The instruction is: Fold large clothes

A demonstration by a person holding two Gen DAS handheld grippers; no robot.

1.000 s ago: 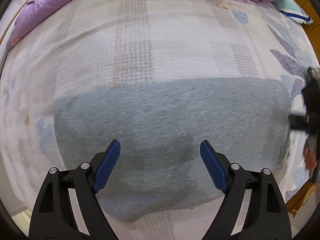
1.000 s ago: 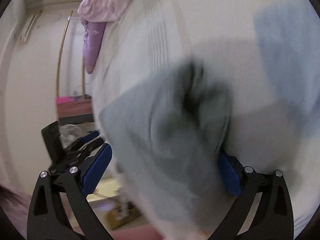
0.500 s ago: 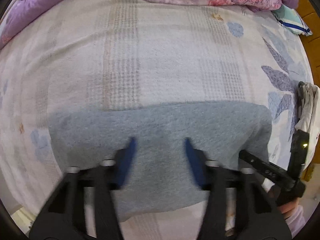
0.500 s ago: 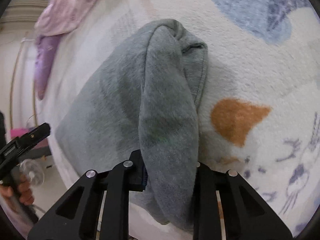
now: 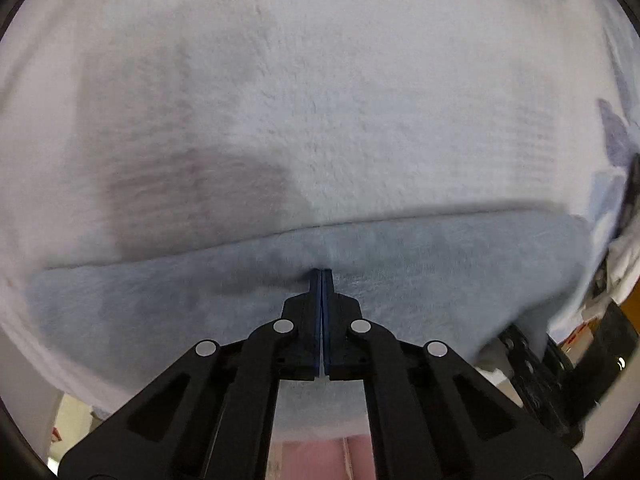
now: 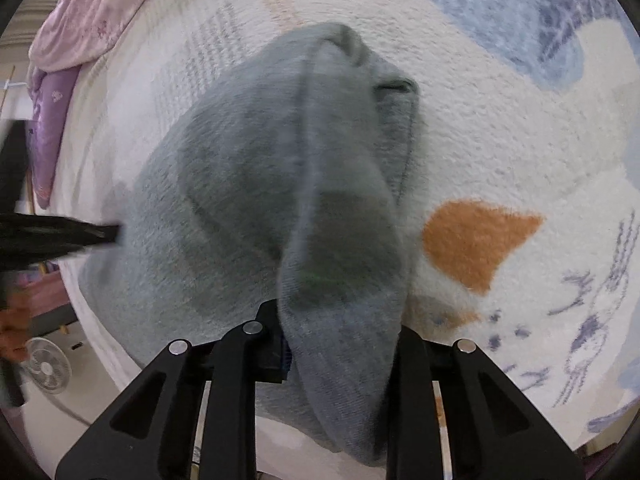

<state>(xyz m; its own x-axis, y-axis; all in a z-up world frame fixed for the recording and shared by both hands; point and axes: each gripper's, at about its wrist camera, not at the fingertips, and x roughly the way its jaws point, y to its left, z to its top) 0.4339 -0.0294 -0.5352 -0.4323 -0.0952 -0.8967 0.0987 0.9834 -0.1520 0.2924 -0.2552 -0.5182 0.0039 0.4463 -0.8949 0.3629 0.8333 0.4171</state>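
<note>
Two grips set: left hand-held gripper (image 5: 322, 276) pressed together, apparently pinching the grey garment (image 5: 400, 264); right hand-held gripper (image 6: 340, 344) clamping its bunched end; folding remained.

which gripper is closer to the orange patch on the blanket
Right. The right gripper, shut on a bunched fold of the grey garment, sits just beside the orange patch. The left gripper is shut at the garment's far side, well away from it.

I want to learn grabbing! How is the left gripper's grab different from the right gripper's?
The left gripper has just squeezed fully shut, pinching flat grey garment. The right gripper stays wider, clamping a thick bunched fold draping over its fingers. Both point down at the bedspread.
</note>
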